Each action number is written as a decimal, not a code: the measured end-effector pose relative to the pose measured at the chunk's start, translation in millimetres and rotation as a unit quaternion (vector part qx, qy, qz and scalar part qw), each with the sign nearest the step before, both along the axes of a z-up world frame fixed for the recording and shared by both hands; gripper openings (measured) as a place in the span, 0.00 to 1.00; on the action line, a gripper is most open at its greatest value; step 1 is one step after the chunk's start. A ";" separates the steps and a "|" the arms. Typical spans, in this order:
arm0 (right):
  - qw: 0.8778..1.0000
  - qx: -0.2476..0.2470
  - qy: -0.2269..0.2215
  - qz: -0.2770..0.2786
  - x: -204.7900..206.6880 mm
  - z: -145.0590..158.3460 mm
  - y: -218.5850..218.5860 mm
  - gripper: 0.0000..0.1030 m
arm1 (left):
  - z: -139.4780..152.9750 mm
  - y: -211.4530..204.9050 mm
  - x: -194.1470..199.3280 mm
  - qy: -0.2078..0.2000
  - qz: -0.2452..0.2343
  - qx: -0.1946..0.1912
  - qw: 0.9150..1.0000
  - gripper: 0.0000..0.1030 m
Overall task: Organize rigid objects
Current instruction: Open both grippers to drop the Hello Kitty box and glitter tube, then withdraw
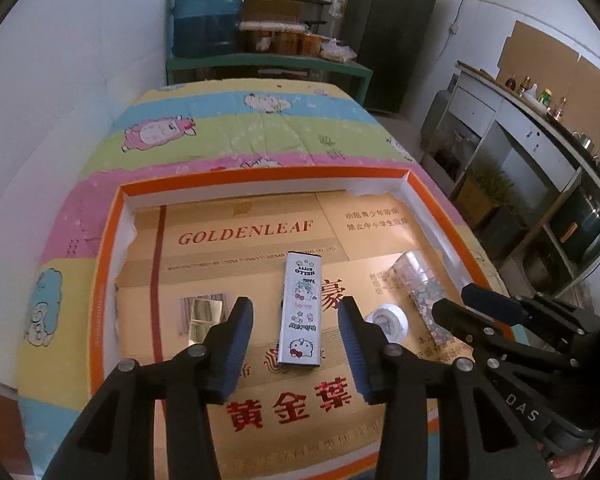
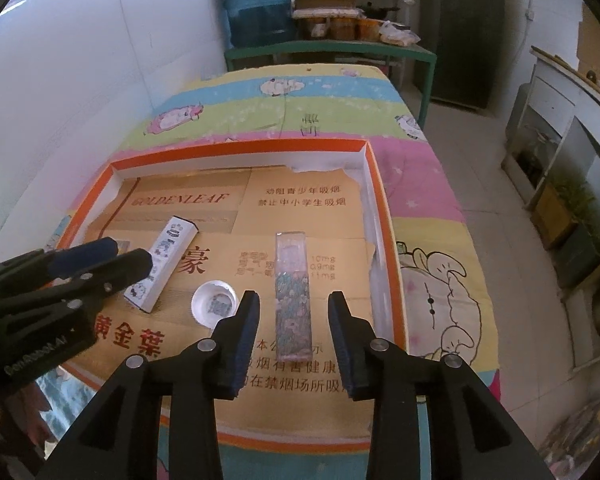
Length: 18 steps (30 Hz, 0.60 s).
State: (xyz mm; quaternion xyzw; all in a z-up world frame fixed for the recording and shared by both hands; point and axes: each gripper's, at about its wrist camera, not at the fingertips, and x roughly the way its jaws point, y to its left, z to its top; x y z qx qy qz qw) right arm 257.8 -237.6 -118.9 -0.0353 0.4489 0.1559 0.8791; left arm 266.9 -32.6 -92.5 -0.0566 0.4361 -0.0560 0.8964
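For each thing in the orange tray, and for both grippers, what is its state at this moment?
White cartoon box: lying flat, between the left gripper's jaws, not pressed.
Clear patterned box: lying flat, between the right gripper's jaws, not pressed.
White cap: lying with its open side up, between the two boxes.
Gold lighter: lying flat, untouched.
Left gripper: open.
Right gripper: open.
Orange tray: open on top, lined with cardboard.

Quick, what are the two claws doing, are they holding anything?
Left gripper: open, holding nothing; white Hello Kitty box lies between its fingers.
Right gripper: open, holding nothing; patterned clear box lies between its fingers.
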 end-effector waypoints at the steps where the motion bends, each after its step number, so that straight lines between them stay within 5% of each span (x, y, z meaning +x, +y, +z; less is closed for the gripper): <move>1: 1.000 0.001 -0.002 0.000 -2.6 1.8 0.5 0.35 | 2.2 0.8 -1.7 -0.002 -0.001 0.001 1.000 0.43; 18: 1.000 0.010 -0.023 0.002 -39.4 28.9 3.8 0.35 | 39.0 8.4 -50.4 -0.051 -0.002 0.016 0.999 0.43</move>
